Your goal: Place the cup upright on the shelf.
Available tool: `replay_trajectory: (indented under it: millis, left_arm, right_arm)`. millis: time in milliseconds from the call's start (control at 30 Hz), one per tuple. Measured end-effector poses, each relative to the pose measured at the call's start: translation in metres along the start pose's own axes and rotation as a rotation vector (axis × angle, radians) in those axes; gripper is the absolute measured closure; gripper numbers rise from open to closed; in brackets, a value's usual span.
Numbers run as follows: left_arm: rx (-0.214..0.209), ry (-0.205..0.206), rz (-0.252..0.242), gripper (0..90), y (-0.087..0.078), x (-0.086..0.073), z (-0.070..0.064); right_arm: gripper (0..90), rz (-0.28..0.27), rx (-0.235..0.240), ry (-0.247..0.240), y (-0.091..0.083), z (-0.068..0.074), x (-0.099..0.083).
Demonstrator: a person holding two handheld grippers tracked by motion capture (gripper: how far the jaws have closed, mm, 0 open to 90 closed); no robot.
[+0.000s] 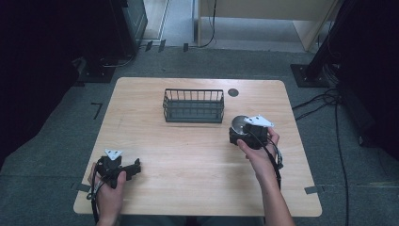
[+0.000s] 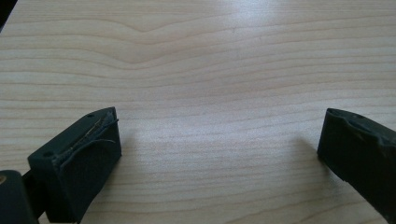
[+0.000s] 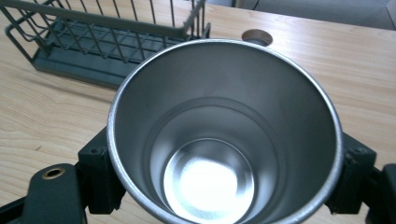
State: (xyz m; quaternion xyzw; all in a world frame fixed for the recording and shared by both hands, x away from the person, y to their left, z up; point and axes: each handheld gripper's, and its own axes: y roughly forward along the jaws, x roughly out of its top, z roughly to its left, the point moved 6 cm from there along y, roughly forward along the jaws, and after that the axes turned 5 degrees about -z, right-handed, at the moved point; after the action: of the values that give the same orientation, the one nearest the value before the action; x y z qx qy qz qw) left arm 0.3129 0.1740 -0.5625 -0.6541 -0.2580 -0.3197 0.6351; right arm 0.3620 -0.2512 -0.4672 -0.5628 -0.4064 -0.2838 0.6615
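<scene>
A pale wooden table [image 1: 188,155] is standing on grey carpet, with dark stands and loose cables lying around its edges. A shiny metal cup [image 3: 224,135] is sitting upright and empty toward the table's right side, just in front of the right end of a black wire basket [image 1: 193,105]. The right gripper [image 1: 248,133] is clasping this cup, one black jaw pressing each side of its wall, and the person's right hand [image 1: 258,150] is wrapping the gripper body from behind. In the right gripper view, the basket is showing behind the cup, along with a round hole [image 3: 256,37] in the tabletop. Well apart, near the front left corner, the left gripper [image 1: 123,169] is resting low in the left hand [image 1: 109,188], its jaws spreading wide over bare wood.
</scene>
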Motion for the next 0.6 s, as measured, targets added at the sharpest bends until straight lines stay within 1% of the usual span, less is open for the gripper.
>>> replay_trajectory:
  millis: [167,233,300,500,533,600]
  left_arm:
    - [-0.003,-0.001,-0.003,0.0,0.000,0.000,-0.001]
    - [-0.004,-0.001,-0.003,0.0,0.000,0.000,-0.001]
    - [-0.004,0.000,-0.003,0.0,0.000,0.000,-0.001]
    - [-0.004,0.001,-0.002,0.0,0.000,0.000,-0.001]
    - [-0.005,-0.001,-0.003,0.0,0.000,0.000,-0.001]
    - [-0.004,0.001,-0.003,0.0,0.000,0.000,-0.001]
  right_arm:
    - [18.5,-0.005,0.014,-0.007,0.004,0.007,0.012]
    - [18.5,-0.006,0.017,-0.008,0.005,0.008,0.013]
    - [18.4,-0.009,0.027,-0.012,0.006,0.012,0.019]
    - [18.5,-0.014,0.043,-0.024,0.009,0.018,0.027]
    - [18.5,-0.017,0.048,-0.023,0.010,0.020,0.031]
    - [18.5,-0.017,0.051,-0.022,0.011,0.021,0.032]
